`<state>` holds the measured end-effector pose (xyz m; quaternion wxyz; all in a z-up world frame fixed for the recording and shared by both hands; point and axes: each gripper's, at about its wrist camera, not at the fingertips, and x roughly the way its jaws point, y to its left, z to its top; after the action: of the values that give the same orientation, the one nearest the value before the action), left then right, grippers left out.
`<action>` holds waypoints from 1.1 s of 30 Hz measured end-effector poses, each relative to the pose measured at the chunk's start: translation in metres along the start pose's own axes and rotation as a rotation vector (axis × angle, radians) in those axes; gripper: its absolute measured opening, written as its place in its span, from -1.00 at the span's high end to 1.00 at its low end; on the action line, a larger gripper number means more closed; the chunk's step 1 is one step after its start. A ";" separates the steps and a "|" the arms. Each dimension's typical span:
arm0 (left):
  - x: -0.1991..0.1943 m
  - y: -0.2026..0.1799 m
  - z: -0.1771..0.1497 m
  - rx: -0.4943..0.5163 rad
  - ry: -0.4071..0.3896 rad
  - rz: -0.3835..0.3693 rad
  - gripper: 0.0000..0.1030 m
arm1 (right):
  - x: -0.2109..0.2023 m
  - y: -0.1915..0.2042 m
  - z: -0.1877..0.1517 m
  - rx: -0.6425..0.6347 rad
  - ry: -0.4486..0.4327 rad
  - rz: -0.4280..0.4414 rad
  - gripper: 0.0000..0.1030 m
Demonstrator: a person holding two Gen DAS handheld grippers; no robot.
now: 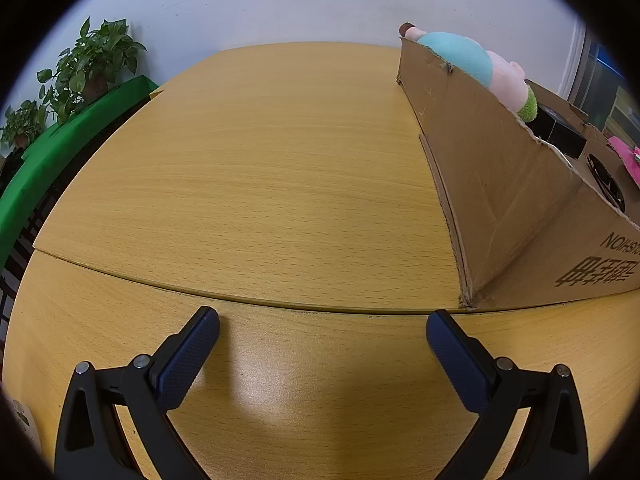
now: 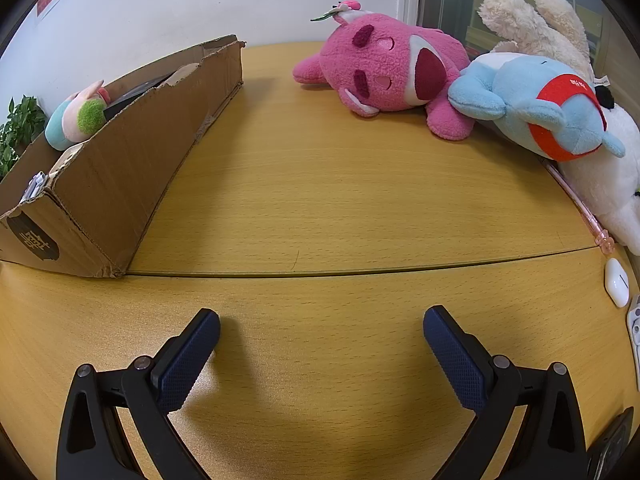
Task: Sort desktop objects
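My left gripper [image 1: 322,320] hangs open over bare wooden desk [image 1: 260,160], nothing between its fingers. To its right stands a cardboard box [image 1: 500,184] holding a small pink and blue plush [image 1: 476,60] and a black box [image 1: 560,134]. My right gripper [image 2: 322,320] is also open and empty above the desk [image 2: 340,200]. The same cardboard box [image 2: 120,168] lies to its left with the small plush [image 2: 78,118] inside. At the far right lie a pink plush bear [image 2: 392,68], a blue plush [image 2: 548,108], a cream plush [image 2: 532,28] and a white plush [image 2: 612,184].
A pink pen [image 2: 580,208], a white earbud case [image 2: 617,282] and a dark device [image 2: 612,444] lie at the desk's right edge. Potted plants [image 1: 88,68] on a green surface [image 1: 60,148] stand left of the desk. A seam [image 1: 280,304] crosses the desktop.
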<state>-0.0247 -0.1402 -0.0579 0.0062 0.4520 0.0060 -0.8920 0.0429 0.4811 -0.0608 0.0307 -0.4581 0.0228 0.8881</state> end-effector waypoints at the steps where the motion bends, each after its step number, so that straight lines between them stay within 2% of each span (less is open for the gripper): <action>1: 0.000 0.000 0.000 0.000 0.001 0.000 -1.00 | 0.000 0.000 0.000 0.000 0.000 0.000 -1.00; 10: 0.005 0.000 0.007 0.006 0.002 -0.004 -1.00 | 0.001 -0.001 -0.001 -0.001 -0.001 0.002 -1.00; 17: 0.007 0.016 0.010 0.081 0.005 -0.070 -0.99 | 0.006 -0.004 0.006 -0.025 0.001 0.018 -1.00; 23: 0.004 0.037 0.004 0.072 0.005 -0.062 -0.99 | 0.011 -0.043 0.013 -0.031 0.000 0.023 -1.00; 27: 0.006 0.055 0.007 0.014 0.004 -0.017 -1.00 | 0.011 -0.078 0.016 0.014 -0.001 -0.010 -1.00; 33: 0.008 0.055 0.008 0.020 0.004 -0.017 -1.00 | 0.012 -0.087 0.015 -0.024 0.000 0.013 -1.00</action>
<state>-0.0349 -0.1958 -0.0595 -0.0059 0.4537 0.0012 -0.8911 0.0303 0.5693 -0.0625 0.0193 -0.4580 0.0151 0.8886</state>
